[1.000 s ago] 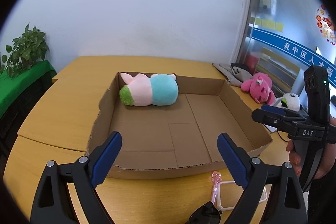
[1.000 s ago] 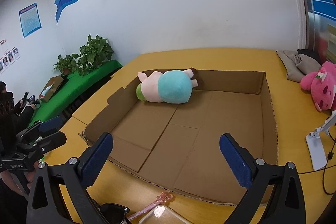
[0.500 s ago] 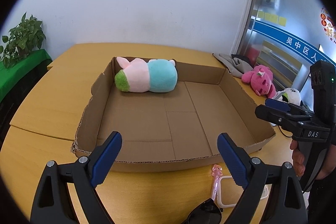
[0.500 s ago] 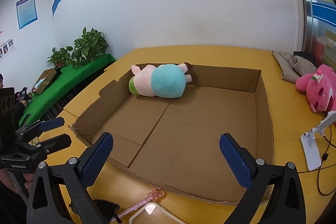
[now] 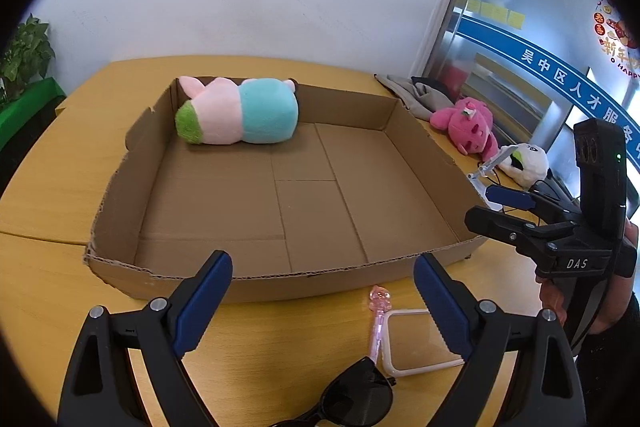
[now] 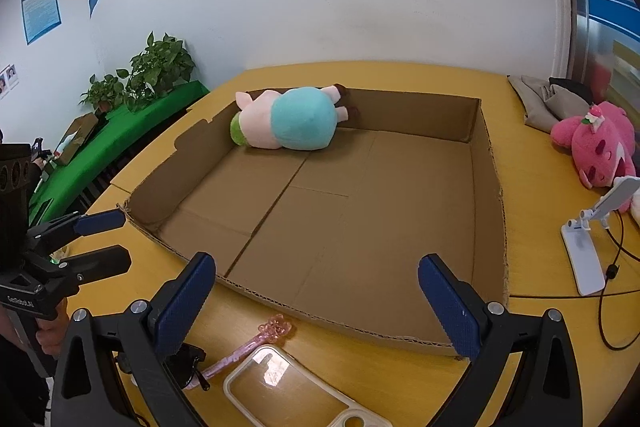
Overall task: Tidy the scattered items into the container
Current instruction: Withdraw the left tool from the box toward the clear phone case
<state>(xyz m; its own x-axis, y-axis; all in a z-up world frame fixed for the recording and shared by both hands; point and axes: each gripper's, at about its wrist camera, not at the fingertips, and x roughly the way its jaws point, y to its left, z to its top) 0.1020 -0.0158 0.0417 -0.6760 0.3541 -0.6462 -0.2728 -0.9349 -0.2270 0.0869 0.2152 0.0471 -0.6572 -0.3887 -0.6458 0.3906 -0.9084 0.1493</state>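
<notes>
Left wrist view: the left gripper (image 5: 322, 301) is spread wide and holds nothing, above the table (image 5: 48, 291) in front of the cardboard box (image 5: 280, 283). The right gripper (image 6: 316, 301) is likewise spread and empty. One plush toy (image 5: 240, 117) already lies in the box's far left corner. Still outside, near the front wall: sunglasses (image 5: 352, 397), a pink wand (image 5: 378, 321) and a clear phone case (image 5: 418, 341). The wand appears to touch the case, though overlap makes this uncertain.

Risk: the three items lie close together, so a closing grip on one may drag or flip its neighbour. The flat case offers little edge and may slip from the pads.
</notes>
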